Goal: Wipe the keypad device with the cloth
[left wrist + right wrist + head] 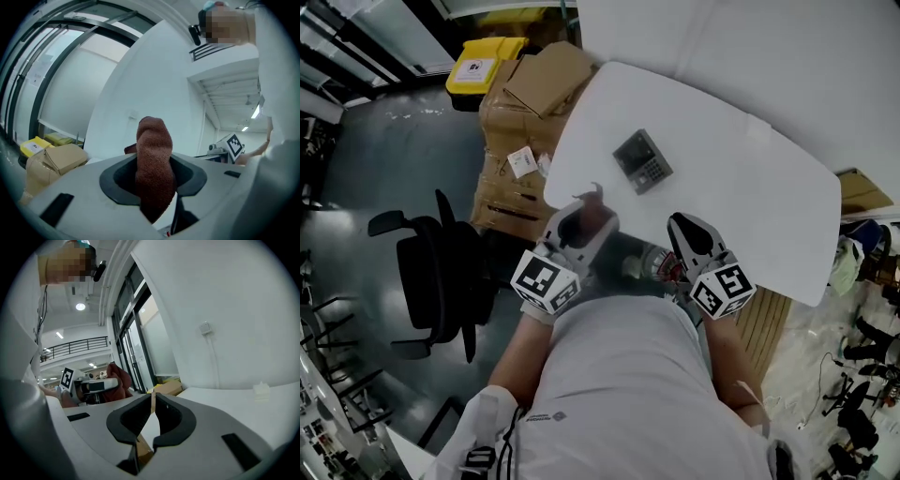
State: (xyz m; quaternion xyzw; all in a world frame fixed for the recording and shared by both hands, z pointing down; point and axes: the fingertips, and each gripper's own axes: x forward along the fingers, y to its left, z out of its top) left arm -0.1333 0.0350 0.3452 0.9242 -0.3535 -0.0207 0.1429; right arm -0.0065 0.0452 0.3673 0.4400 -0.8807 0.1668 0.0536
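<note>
Keypad device (642, 161) lies diagonal, screen end far-left. Left tongs (153, 164) clamp cloth (152, 138); right tongs (153, 401) pressed together, empty.

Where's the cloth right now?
The cloth is clamped in the left gripper, centre of the left gripper view; in the head view that gripper sits lower left of the keypad, by the table's near edge.
</note>
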